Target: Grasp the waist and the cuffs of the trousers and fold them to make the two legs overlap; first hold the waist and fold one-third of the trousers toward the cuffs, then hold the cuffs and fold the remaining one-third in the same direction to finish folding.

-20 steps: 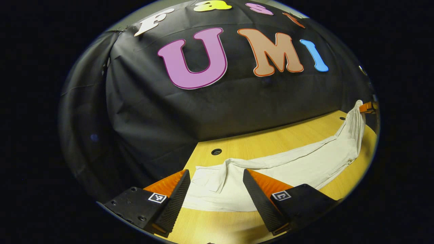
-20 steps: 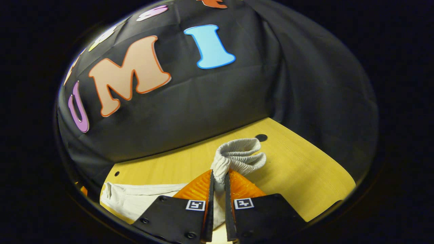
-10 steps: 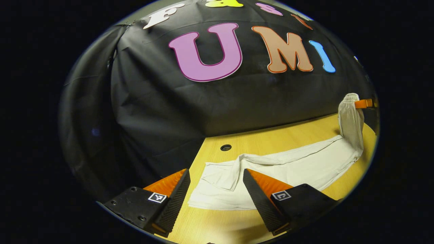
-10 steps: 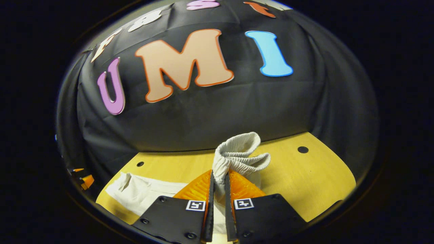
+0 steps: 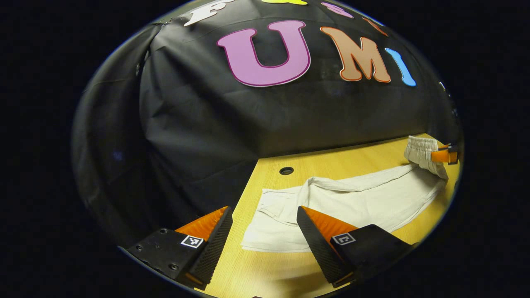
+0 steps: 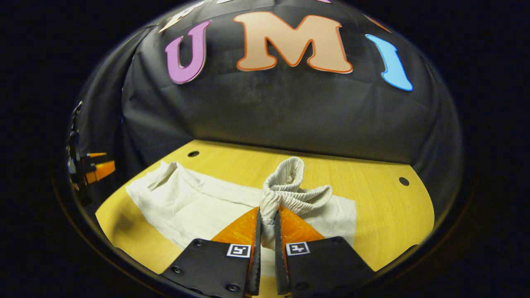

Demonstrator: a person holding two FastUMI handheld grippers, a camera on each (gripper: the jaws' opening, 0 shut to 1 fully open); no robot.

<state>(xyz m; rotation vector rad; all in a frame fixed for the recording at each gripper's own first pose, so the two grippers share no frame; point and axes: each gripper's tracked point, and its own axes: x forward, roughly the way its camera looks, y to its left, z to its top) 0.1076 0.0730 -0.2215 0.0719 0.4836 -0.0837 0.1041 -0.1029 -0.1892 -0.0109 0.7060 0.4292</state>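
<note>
Black cloth backs a yellow wooden table (image 6: pixel 385 215) where pale trousers (image 5: pixel 356 203) lie lengthwise. Ahead of the left gripper (image 5: pixel 263 236), its fingers spread wide and holding nothing, lie the cuffs. The right gripper (image 6: pixel 266 231) pinches the bunched waistband (image 6: pixel 290 192), which hides the cloth between its fingers.

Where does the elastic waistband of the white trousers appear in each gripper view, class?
Left gripper view: waistband at far right, above the wooden table.
Right gripper view: waistband at lower centre, pinched in the right gripper with its jaws shut.
Shared landmark: the trouser legs lying flat on the table.
</note>
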